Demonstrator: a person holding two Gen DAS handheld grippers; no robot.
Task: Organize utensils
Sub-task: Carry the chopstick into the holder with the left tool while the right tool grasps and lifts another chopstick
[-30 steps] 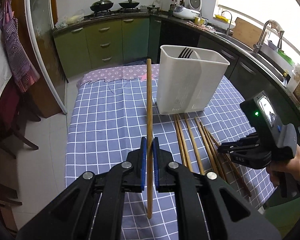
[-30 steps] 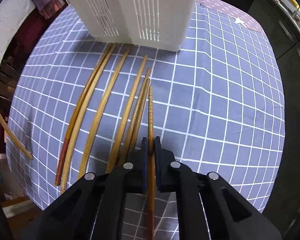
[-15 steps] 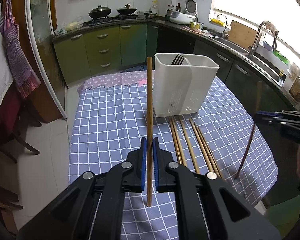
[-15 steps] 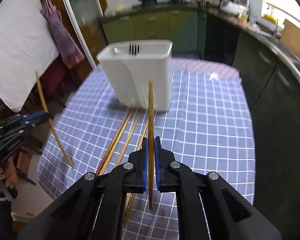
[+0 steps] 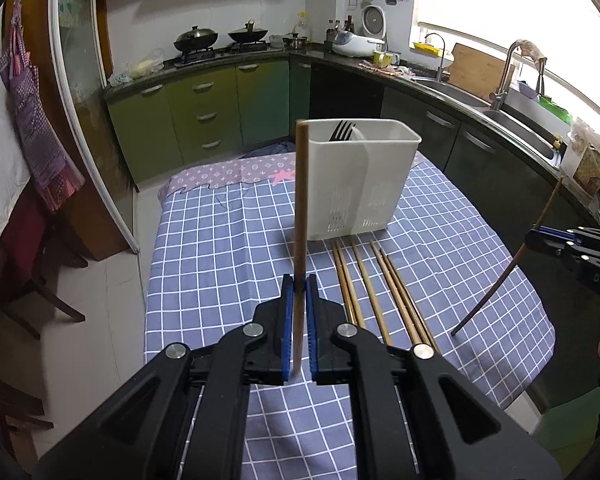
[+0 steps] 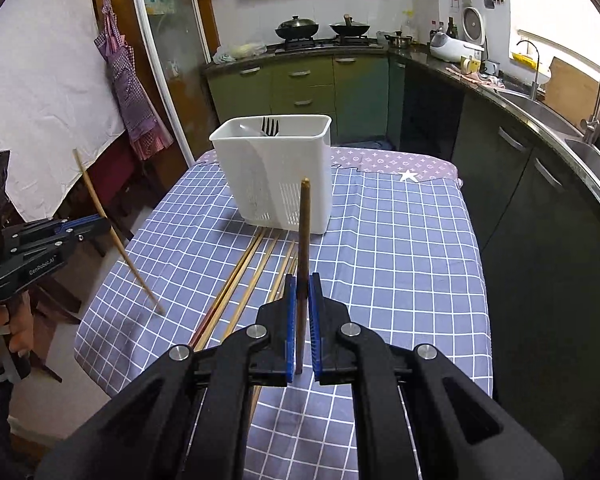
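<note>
Only the right view shows the bare hand (image 6: 4,332) holding the left gripper (image 5: 298,280). Both grippers' jaws clamp a chopstick above the desk (image 5: 220,248), angled down toward the white caddy (image 5: 360,176); right gripper (image 6: 303,278).

My view: tablecloth (image 5: 228,240) blue-purple, white grid; far strip at 12 o'clock lilac, pale star print. Utensil holder (image 5: 364,176) white. Fork (image 5: 341,131) black. Chopsticks on cloth (image 5: 374,284) tan-brown. My gripper pads (image 6: 289,332) blue, bodies black. Cabinets (image 5: 204,112) olive green.

green kitchen cabinets (image 5: 204,112), bright window (image 5: 512,20), pale tiled floor (image 5: 112,300)
</note>
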